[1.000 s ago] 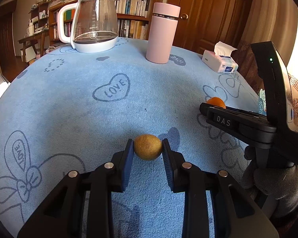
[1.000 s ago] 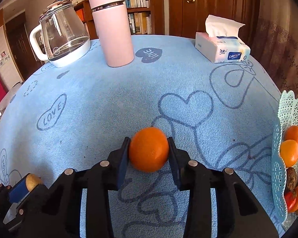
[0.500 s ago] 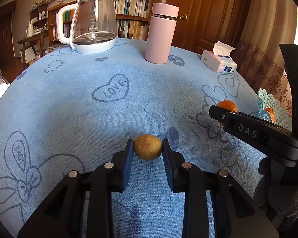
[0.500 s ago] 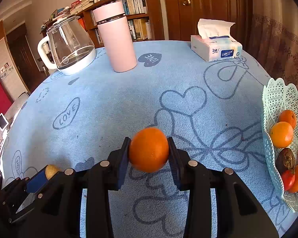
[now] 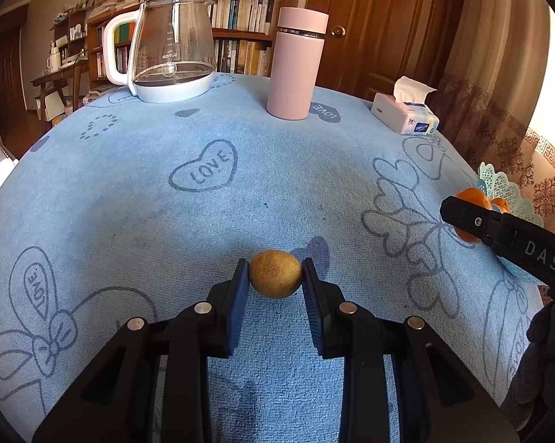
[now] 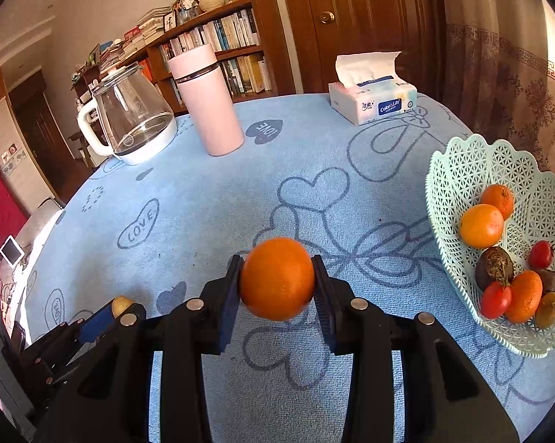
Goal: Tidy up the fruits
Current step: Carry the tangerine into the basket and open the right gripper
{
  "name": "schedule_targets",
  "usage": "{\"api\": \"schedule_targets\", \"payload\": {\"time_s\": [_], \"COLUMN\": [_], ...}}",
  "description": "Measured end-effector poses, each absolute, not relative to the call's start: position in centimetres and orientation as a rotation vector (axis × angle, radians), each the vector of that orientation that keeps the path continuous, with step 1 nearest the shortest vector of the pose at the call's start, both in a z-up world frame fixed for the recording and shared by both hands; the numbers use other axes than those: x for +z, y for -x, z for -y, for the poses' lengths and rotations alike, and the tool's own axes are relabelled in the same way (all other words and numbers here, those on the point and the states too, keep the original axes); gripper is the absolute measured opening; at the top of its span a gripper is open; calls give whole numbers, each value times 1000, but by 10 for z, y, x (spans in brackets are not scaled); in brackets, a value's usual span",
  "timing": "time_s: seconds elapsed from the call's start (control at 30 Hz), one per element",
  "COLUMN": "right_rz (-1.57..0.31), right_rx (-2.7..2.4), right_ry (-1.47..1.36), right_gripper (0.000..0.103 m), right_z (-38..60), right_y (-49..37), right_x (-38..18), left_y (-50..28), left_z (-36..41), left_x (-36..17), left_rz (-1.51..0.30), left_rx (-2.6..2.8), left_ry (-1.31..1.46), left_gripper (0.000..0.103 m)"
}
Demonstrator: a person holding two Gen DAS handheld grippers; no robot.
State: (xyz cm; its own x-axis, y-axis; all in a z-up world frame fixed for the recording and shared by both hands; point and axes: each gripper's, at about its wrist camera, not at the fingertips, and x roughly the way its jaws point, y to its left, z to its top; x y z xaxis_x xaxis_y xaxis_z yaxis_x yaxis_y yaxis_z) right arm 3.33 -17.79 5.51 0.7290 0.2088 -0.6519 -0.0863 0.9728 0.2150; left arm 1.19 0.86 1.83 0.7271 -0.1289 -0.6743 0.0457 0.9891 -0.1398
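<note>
Orange (image 6: 276, 278) clamped in the right gripper (image 6: 276, 284) should travel rightward over the basket (image 6: 447, 170) rim before release, while the left gripper (image 5: 275, 277) pinches the brown fruit (image 5: 275, 274).

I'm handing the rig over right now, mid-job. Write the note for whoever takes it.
Left gripper: shut on a brownish-yellow fruit, low over the blue cloth.
Right gripper: shut on an orange, lifted clear of the cloth, with the basket to its right.
Done: several fruits already lie in the basket.
Left: drop the orange in, then the brownish-yellow fruit.
</note>
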Motion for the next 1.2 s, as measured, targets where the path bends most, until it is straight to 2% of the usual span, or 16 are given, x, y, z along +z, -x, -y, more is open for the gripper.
{"api": "schedule_targets", "payload": {"time_s": [0.4, 0.73, 1.2], "right_rz": [-663, -625, -757], "right_rx": [81, -69, -155], "right_ry": [-225, -338, -433], "right_gripper": [38, 38, 38], "right_z": [226, 306, 361], "right_y": [-11, -2, -32], "right_x": [82, 95, 61], "left_y": [-12, -12, -12], "left_z": [-8, -9, -8], "left_x": [18, 18, 18], "left_rz": [-751, -751, -751], "left_rx": [-96, -96, -96], "left_ry": [117, 116, 116], "left_gripper": [29, 29, 29]}}
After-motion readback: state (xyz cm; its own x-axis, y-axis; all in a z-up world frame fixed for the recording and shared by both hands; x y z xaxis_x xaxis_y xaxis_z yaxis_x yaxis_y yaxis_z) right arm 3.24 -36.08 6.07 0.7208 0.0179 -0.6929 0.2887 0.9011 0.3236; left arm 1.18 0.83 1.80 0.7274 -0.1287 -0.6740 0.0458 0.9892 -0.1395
